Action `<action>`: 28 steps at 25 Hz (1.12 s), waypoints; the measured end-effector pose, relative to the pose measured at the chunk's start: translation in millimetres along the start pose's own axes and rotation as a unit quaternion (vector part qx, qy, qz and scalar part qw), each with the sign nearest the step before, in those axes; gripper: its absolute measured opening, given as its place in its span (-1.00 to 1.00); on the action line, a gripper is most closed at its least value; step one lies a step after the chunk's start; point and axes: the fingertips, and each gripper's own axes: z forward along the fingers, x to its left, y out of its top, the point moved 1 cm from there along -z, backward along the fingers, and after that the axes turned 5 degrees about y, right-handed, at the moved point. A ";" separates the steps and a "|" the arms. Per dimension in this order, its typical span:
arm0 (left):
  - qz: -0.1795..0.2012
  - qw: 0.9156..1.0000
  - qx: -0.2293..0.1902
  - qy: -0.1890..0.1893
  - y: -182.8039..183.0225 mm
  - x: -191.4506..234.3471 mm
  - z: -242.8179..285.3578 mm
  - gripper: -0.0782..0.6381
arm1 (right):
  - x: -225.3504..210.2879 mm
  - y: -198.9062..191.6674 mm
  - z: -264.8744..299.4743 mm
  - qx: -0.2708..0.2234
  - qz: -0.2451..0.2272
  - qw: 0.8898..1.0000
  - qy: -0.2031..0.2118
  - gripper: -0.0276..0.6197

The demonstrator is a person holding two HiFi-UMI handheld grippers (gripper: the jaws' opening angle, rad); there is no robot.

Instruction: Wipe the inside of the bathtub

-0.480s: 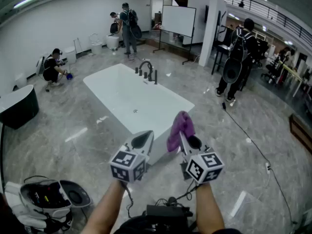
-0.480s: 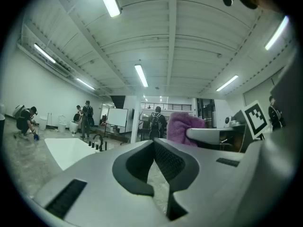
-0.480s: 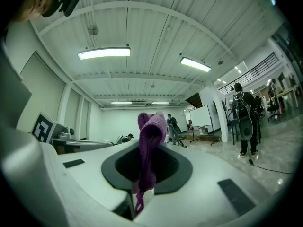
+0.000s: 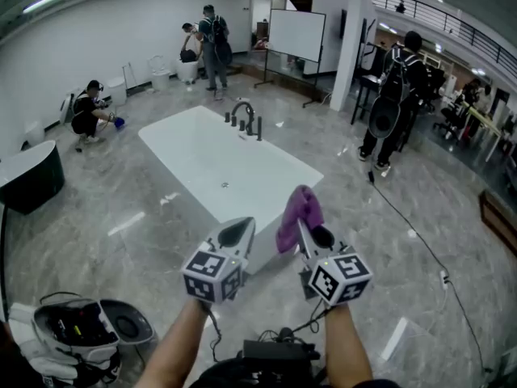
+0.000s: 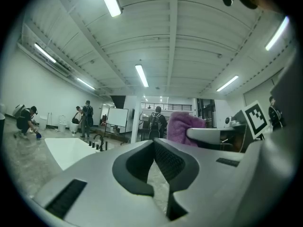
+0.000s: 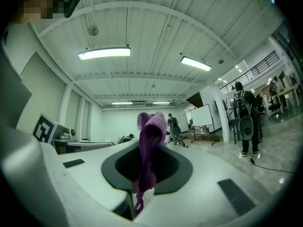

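A white freestanding bathtub [image 4: 266, 162] stands on the grey marble floor ahead of me, with a dark faucet [image 4: 243, 118] on its far rim. My right gripper [image 4: 300, 227] is shut on a purple cloth [image 4: 299, 212], which sticks up from its jaws [image 6: 151, 141] above the tub's near corner. My left gripper [image 4: 236, 233] is beside it, shut with nothing between its pads [image 5: 154, 162]. Both grippers are raised, pointing level across the room. The purple cloth [image 5: 184, 126] also shows at the right of the left gripper view.
Several people stand or crouch around the room, one with a backpack [image 4: 396, 95] at the right. A whiteboard [image 4: 296, 35] stands behind the tub. A black tub [image 4: 32, 176] is at the left. A helmet and bag [image 4: 77, 330] lie by my feet. A cable [image 4: 412, 233] crosses the floor.
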 end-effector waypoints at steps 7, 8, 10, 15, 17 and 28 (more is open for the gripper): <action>-0.004 1.000 0.004 0.004 -0.5 3.8 4.2 -0.76 | -6.2 -0.1 3.5 0.004 0.011 1.000 0.004 -0.81; -0.004 1.000 0.003 0.007 0.2 5.8 3.8 -0.76 | -5.4 -1.3 4.3 0.005 0.011 1.000 0.006 -0.81; -0.005 1.000 0.004 0.011 -1.6 11.0 4.3 -0.76 | -4.8 -3.8 7.0 0.009 0.010 1.000 0.008 -0.81; -0.007 1.000 0.012 0.017 -10.3 20.1 15.5 -0.76 | -16.6 -9.7 18.0 0.018 0.016 1.000 0.012 -0.81; -0.012 1.000 0.018 0.023 -17.9 28.3 23.4 -0.76 | -23.0 -14.7 26.6 0.024 0.020 0.999 0.016 -0.81; -0.006 0.996 0.051 0.071 -45.2 86.9 112.7 -0.76 | -103.8 -34.1 115.3 0.040 0.052 0.996 0.052 -0.81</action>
